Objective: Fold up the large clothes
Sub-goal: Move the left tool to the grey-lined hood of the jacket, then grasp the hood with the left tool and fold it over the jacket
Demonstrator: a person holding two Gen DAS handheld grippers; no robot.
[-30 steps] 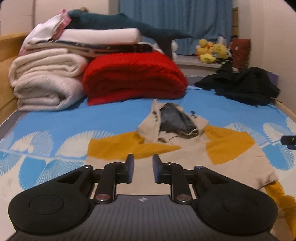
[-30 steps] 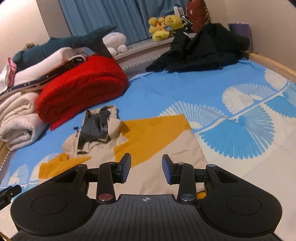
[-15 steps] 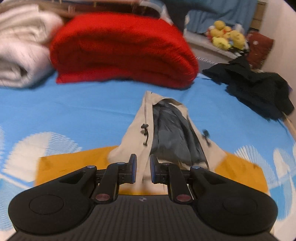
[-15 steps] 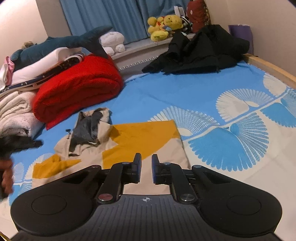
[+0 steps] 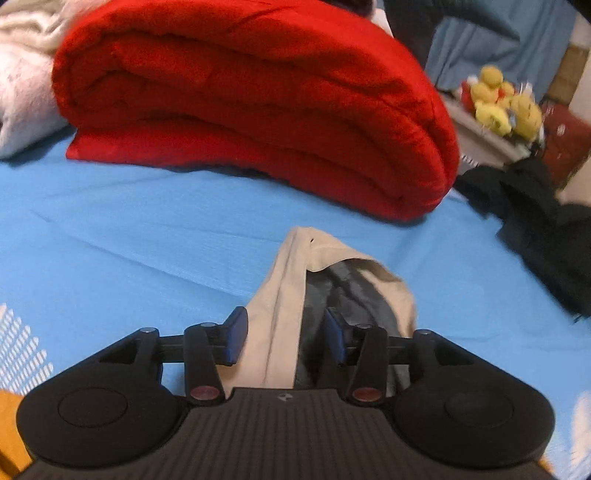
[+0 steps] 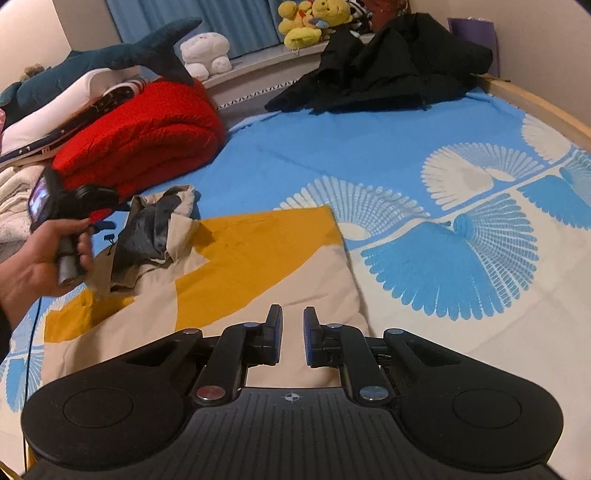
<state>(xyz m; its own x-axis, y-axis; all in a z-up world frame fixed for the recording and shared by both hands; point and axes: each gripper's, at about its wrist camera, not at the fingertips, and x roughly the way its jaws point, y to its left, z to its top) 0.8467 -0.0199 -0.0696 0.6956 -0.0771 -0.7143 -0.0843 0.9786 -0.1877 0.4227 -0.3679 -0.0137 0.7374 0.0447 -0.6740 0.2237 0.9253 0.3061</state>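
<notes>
A beige and mustard hooded jacket lies flat on the blue patterned bed sheet. Its beige hood with grey lining points toward the red blanket. My left gripper is open, its fingers on either side of the hood's beige edge, low over it. It also shows in the right wrist view, held by a hand next to the hood. My right gripper has a narrow gap between its fingers and hovers empty over the jacket's beige body, near its right edge.
A folded red blanket lies just beyond the hood, with white blankets to its left. A black garment pile lies at the bed's far right. Plush toys sit on the sill. A wooden bed rail runs along the right.
My left gripper moved forward over the jacket to the hood and opened wide around its edge. My right gripper narrowed from open to nearly shut and stayed over the jacket body.
</notes>
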